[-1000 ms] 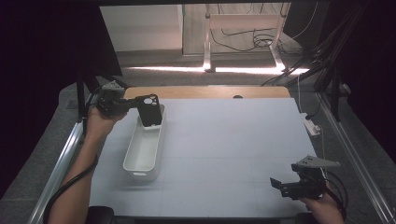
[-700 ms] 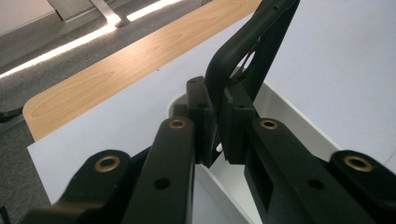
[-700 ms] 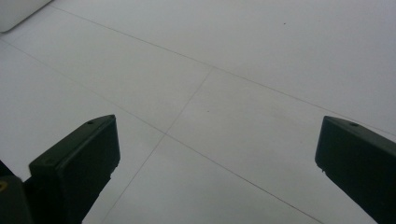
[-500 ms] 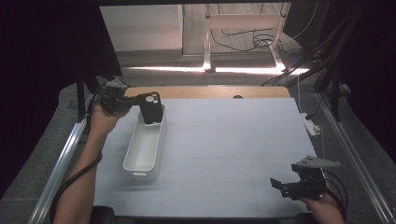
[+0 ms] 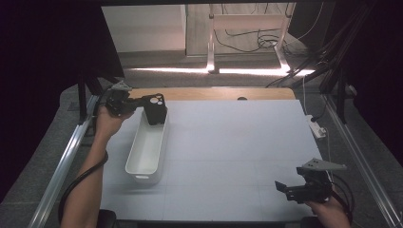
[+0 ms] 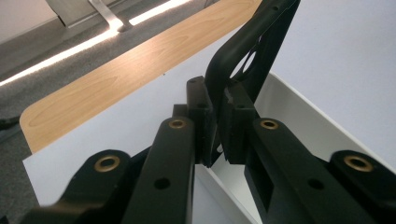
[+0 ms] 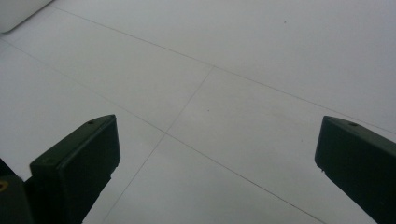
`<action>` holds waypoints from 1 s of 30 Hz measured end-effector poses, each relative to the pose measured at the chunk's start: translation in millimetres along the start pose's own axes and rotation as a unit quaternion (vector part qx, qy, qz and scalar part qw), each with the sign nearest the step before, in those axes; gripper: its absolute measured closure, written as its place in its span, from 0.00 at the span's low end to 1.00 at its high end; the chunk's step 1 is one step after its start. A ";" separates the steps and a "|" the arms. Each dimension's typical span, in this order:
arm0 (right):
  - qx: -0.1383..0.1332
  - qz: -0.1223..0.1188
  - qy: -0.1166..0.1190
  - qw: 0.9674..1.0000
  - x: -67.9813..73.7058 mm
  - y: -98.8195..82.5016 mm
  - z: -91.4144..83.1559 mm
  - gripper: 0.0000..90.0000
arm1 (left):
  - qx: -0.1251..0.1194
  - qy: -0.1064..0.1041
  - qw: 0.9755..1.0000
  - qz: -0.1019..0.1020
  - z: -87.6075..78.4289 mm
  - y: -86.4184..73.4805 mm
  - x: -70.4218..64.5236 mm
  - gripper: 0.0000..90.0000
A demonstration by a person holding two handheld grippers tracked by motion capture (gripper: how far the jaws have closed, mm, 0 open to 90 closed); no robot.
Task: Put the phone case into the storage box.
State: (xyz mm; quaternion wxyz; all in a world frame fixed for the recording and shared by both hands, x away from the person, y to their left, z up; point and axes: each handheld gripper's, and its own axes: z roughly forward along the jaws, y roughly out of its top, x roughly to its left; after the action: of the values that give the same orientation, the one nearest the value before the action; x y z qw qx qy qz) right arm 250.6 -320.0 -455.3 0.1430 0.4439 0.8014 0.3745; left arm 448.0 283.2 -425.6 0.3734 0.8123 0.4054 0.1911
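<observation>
Hanging from the left gripper (image 5: 142, 102), black part (image 5: 155, 109) over white bin (image 5: 145, 152).

Nothing readable anywhere here, honestly. No labels, brand names, numbers or signs that I can make out on anything in the high view or either gripper view. If there's print somewhere, it's too small or too dark to tell.

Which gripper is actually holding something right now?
The left gripper: its jaws pinch a black plastic part over the far end of the white bin. The right gripper stands open over bare table.
</observation>
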 end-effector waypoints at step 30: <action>0.000 -0.001 0.003 1.000 -0.4 -0.6 -0.5 0.00 | -0.034 0.014 0.998 -0.042 20.1 -10.5 13.9 0.82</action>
State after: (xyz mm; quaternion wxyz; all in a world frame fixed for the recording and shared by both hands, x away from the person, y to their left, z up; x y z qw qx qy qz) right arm 250.2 -320.7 -455.4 0.1410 0.4424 0.8020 0.3757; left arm 463.3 289.5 -446.6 0.4025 0.7786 0.4379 0.1998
